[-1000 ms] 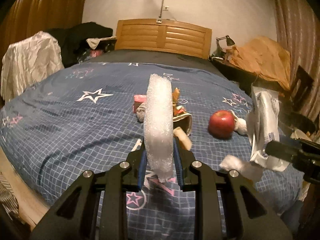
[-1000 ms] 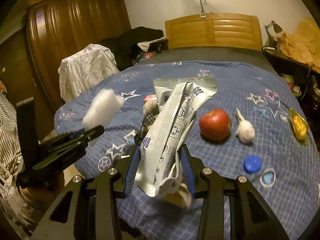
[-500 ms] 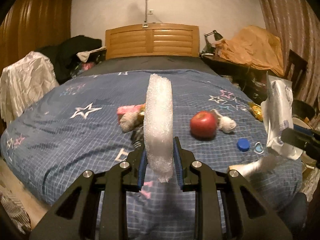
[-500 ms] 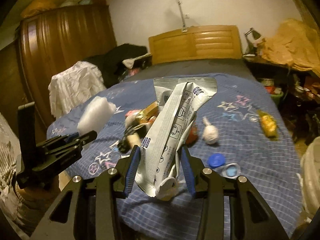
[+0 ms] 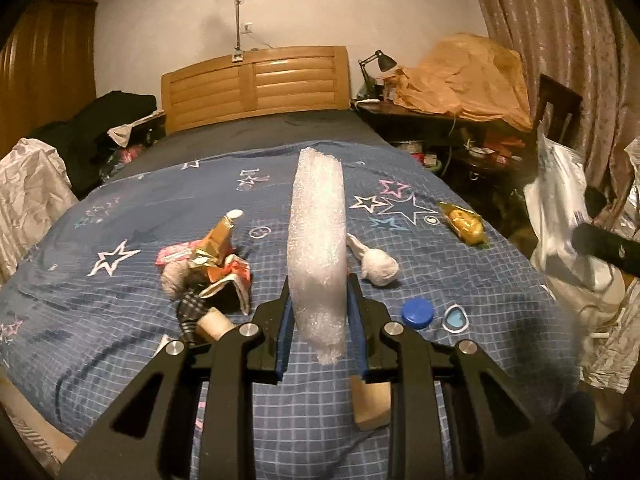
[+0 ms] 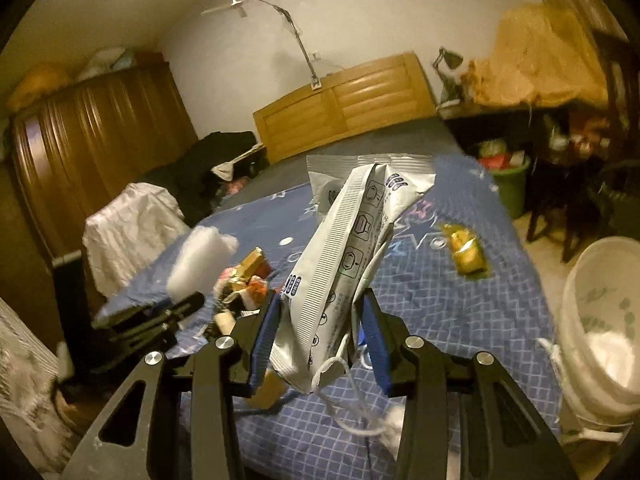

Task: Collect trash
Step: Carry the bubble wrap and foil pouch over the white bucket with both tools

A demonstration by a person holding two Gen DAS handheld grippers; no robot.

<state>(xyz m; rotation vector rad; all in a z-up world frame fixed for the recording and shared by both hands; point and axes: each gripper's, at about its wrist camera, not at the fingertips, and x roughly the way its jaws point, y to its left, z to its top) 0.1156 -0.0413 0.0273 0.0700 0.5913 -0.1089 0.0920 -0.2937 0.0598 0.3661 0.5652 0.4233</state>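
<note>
Left gripper (image 5: 320, 328): fingers clenched on a bubble wrap roll (image 5: 318, 240), bottom centre of the left view.
Right gripper (image 6: 320, 328): fingers clenched on a silver pouch (image 6: 348, 248), bottom centre of the right view.
Bucket (image 6: 600, 320): white, lower right of the right view.
Bed (image 5: 120, 320): a blue cap (image 5: 417, 312), a white wad (image 5: 378, 266), and a wrapper pile (image 5: 208, 264) at centre left.
Yellow packet (image 5: 464, 222): upper right.

The right gripper (image 6: 320, 332) clamps a silver packet (image 6: 340, 264) above the bed (image 6: 460, 300). A white bucket (image 6: 600, 320) stands at three o'clock. The blurred white wad (image 6: 200, 260) at nine o'clock is probably bubble wrap.
</note>
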